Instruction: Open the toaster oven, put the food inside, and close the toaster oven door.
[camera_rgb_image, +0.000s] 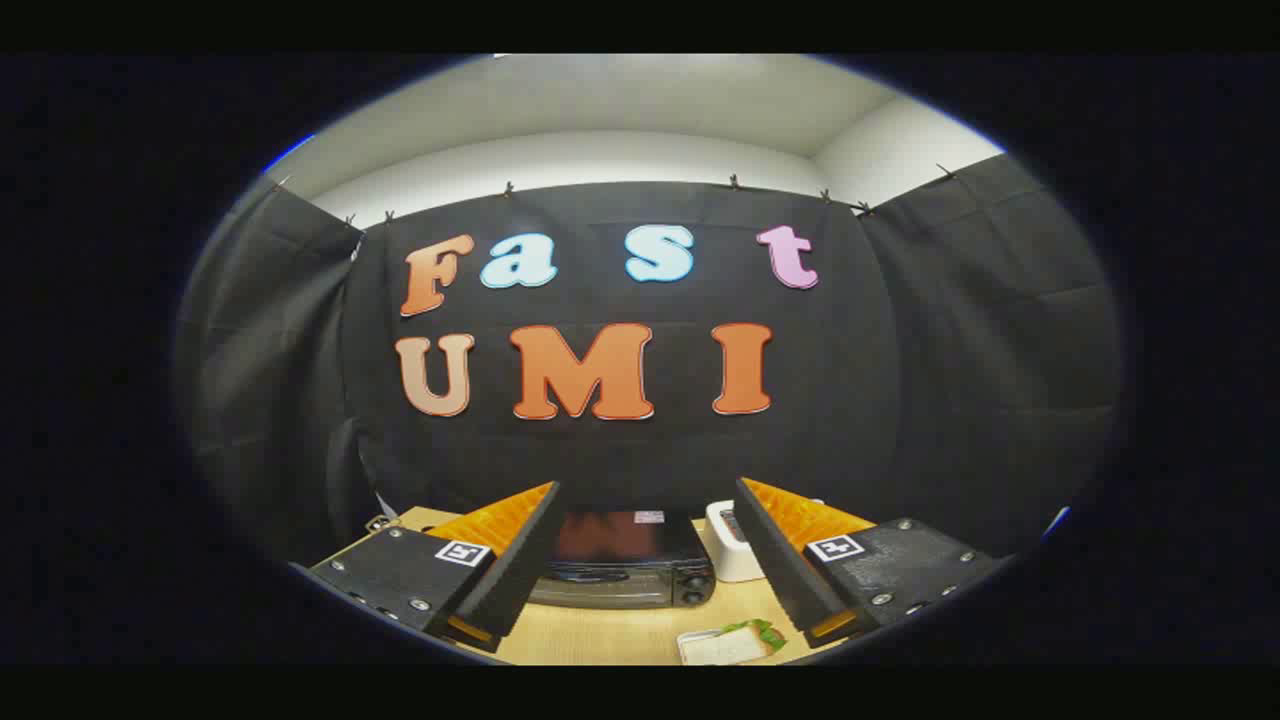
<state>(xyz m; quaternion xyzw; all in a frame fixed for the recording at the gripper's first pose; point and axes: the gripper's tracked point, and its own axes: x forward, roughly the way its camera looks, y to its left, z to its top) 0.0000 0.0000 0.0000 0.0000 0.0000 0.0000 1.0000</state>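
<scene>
A black toaster oven (625, 565) stands on the wooden table (590, 635), beyond my fingers and between them. Its door is closed, with a handle across the front and knobs at its right side. Nearer to me, close to the right finger (775, 555), lies a small white tray (725, 645) holding a sandwich with green lettuce. My gripper (650, 530) is held high above the table, open, with nothing between its fingers.
A white toaster-like appliance (733, 545) stands just right of the oven, partly hidden by the right finger. Black cloth walls close the booth behind and at both sides. Bare tabletop lies between the oven and the tray.
</scene>
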